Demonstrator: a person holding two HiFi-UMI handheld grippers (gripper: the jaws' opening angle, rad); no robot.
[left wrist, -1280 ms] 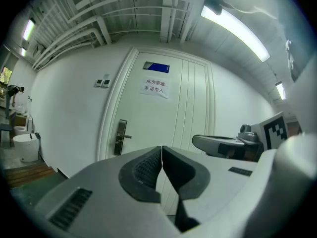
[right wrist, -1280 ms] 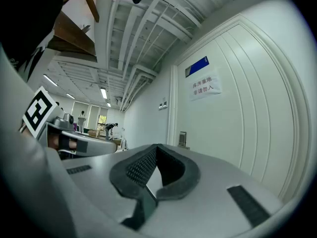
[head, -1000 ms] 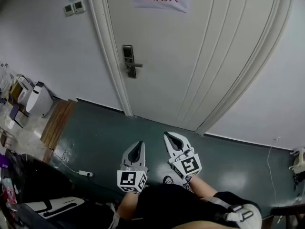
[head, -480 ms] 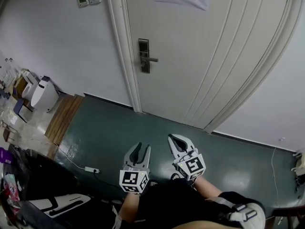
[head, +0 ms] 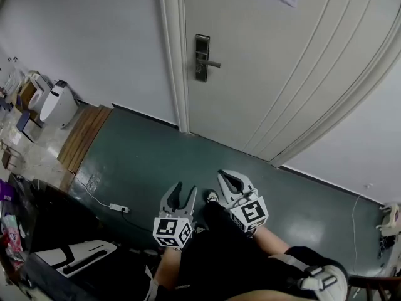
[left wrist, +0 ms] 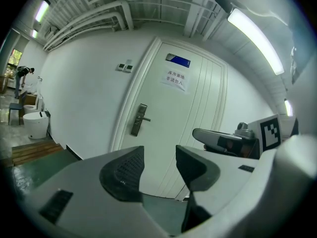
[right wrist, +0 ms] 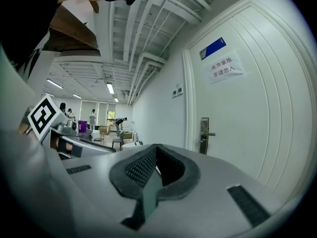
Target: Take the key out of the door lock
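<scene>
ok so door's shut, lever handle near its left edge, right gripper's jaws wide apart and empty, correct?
Not quite. The right gripper has its jaws closed together, not wide apart; the right gripper view shows their tips meeting, nothing between. The rest holds: door shut, lever handle near its left edge.

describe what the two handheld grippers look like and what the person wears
Both the left gripper and the right gripper are light grey with curved jaws, dark ribbed pads inside, and a white cube with black square markers at the base. The left's jaws are opening, empty. The person wears black clothing.
</scene>
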